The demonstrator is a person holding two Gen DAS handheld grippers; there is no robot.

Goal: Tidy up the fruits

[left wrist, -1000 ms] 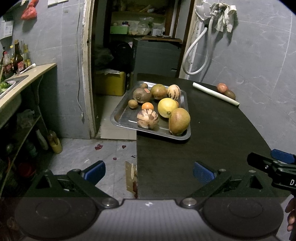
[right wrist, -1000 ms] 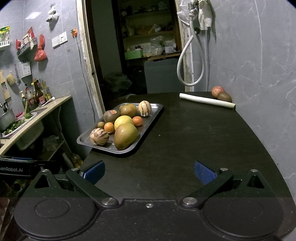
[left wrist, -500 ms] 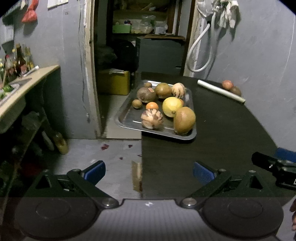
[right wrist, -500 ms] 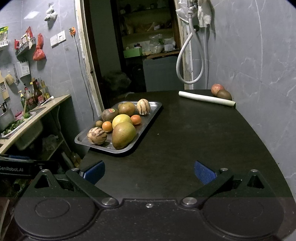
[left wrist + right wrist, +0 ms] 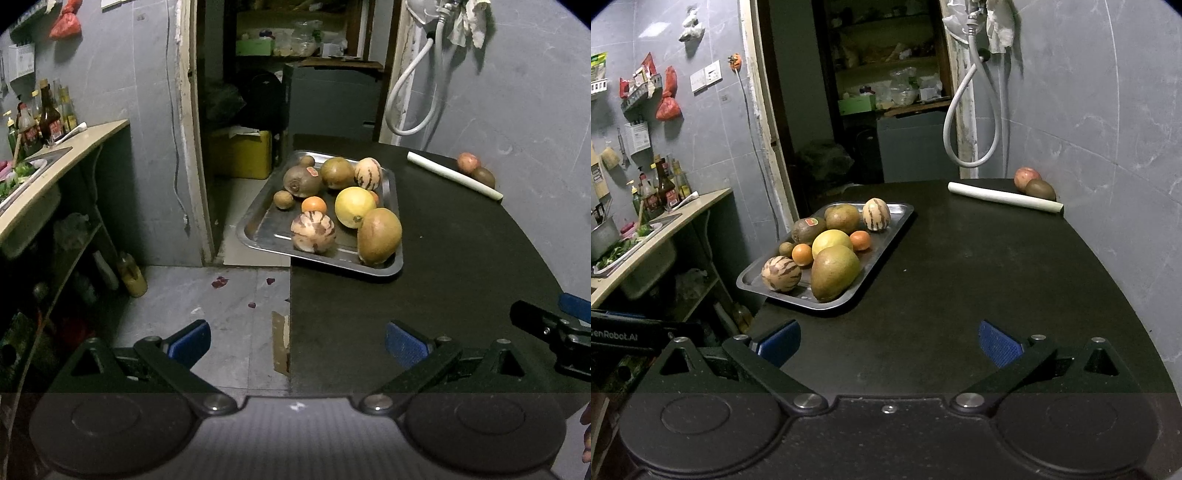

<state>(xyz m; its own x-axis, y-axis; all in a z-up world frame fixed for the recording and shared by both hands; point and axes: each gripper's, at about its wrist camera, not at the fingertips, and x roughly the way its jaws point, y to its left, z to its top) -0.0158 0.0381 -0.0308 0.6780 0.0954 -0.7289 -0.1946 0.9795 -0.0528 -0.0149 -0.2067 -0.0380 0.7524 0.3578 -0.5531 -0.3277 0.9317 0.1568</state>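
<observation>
Because the tray (image 5: pixel 392 267) at frame centre overhangs the counter (image 5: pixel 443 258), nudging it with both wide, empty tongs (image 5: pixel 297 339) (image 5: pixel 888 341) could tip fruit off.

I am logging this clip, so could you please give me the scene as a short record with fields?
setting: dark table against a grey tiled wall
tray: metal tray at the table's left edge, one corner overhanging the floor
on tray: mango, yellow citrus, two striped melons, two small oranges, brownish fruits
off tray: red apple and kiwi by the wall, behind a white roll
left tongs: open, empty
right tongs: open, empty
</observation>
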